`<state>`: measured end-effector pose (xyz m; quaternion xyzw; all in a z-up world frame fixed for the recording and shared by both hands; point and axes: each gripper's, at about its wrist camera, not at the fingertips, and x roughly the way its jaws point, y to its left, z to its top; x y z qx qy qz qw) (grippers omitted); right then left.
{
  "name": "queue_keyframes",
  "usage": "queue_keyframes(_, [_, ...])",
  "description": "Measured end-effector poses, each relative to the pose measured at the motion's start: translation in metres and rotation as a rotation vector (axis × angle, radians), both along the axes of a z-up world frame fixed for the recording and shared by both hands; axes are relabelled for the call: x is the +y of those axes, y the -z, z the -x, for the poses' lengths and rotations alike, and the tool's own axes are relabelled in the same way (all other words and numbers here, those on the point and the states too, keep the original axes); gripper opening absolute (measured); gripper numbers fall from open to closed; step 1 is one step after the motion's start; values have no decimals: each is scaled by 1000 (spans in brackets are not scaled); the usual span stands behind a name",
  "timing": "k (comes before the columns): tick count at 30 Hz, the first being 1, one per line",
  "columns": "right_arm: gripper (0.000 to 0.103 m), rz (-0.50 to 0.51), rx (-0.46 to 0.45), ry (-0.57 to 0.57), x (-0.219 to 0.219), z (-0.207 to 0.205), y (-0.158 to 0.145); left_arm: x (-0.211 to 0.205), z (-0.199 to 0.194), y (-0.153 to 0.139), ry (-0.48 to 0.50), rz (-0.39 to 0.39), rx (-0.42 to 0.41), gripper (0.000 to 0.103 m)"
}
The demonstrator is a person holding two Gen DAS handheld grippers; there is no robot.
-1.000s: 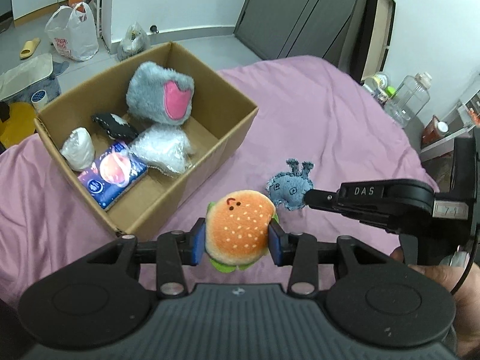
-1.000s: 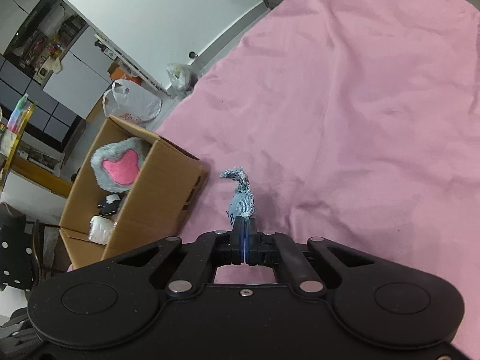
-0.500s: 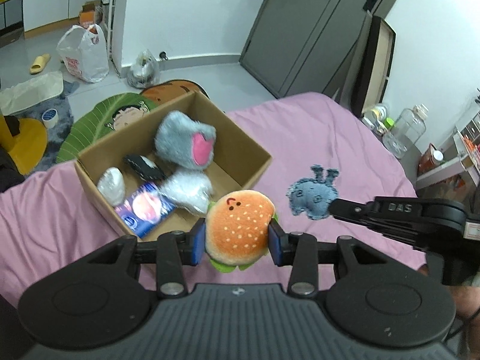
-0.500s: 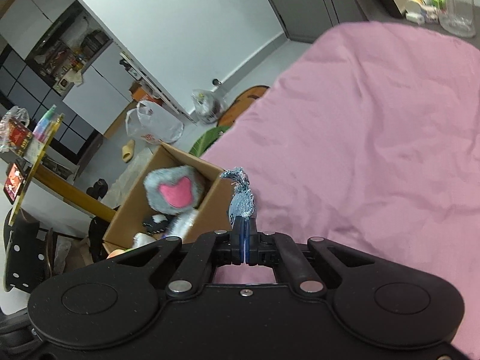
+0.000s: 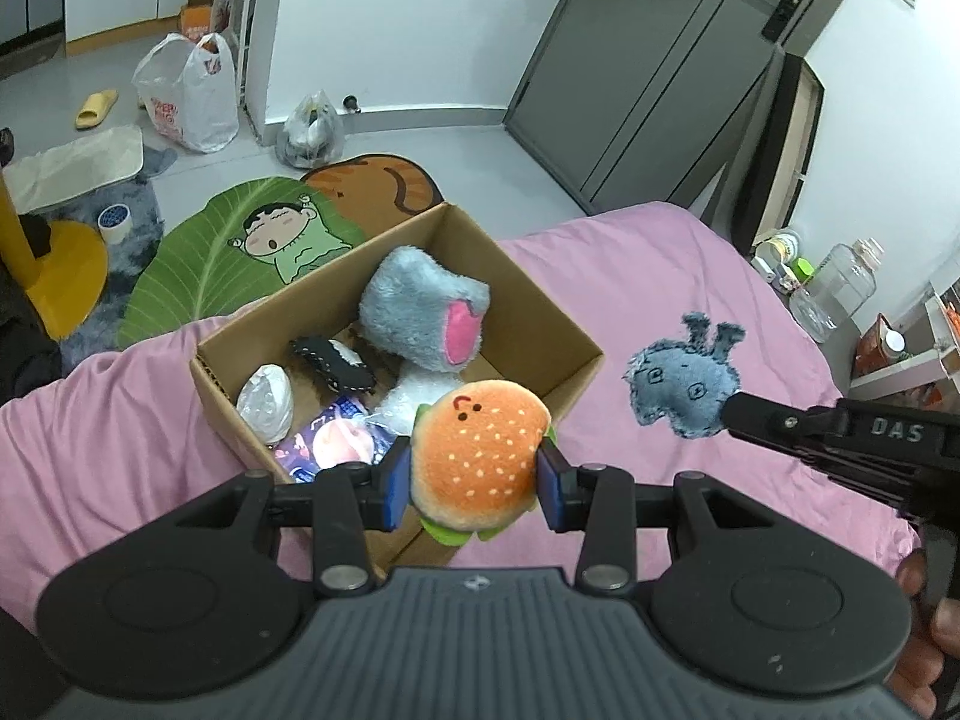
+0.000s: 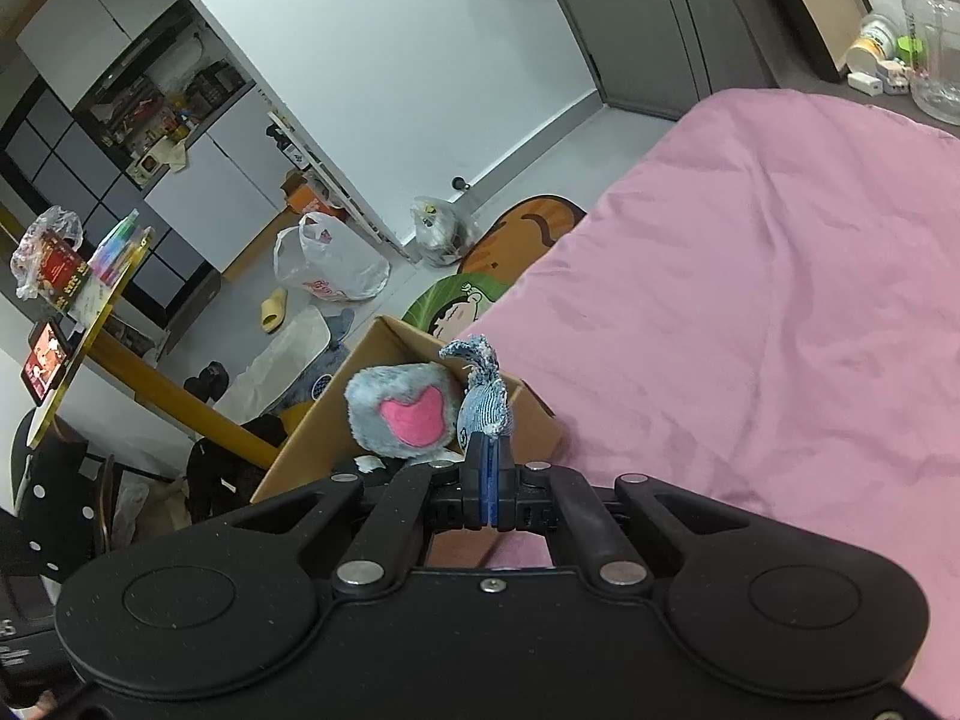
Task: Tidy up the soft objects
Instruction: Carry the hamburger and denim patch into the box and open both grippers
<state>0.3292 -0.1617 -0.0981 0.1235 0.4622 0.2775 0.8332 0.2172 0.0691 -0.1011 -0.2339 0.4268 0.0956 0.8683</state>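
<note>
The left tool [image 5: 474,483] is clamped on the burger plush [image 5: 479,461], held above the near edge of the cardboard box [image 5: 528,312], apparently ready to drop in; the right tool [image 6: 487,468] pinches the flat denim toy [image 5: 681,389] by one edge, so it dangles above the pink bed [image 5: 630,276] beside the box.

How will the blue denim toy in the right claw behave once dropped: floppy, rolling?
The denim toy looks thin and flat, pinched at one edge by the right claw, so probably light. It likely lands flat without rolling, and its frayed legs should flop.
</note>
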Motion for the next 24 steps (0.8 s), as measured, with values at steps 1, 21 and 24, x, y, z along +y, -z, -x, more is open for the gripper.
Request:
queue_keyframes(1, [0, 0, -1, -2, 2, 0, -1, 2, -1, 2, 0, 3, 4, 42])
queue_keyframes(21, [2, 50, 6, -20, 62, -10, 13, 43, -7, 18, 21, 95, 29, 58])
queue_keyframes(24, [16, 78, 17, 6, 64, -12, 18, 50, -6, 16, 15, 91, 29, 58])
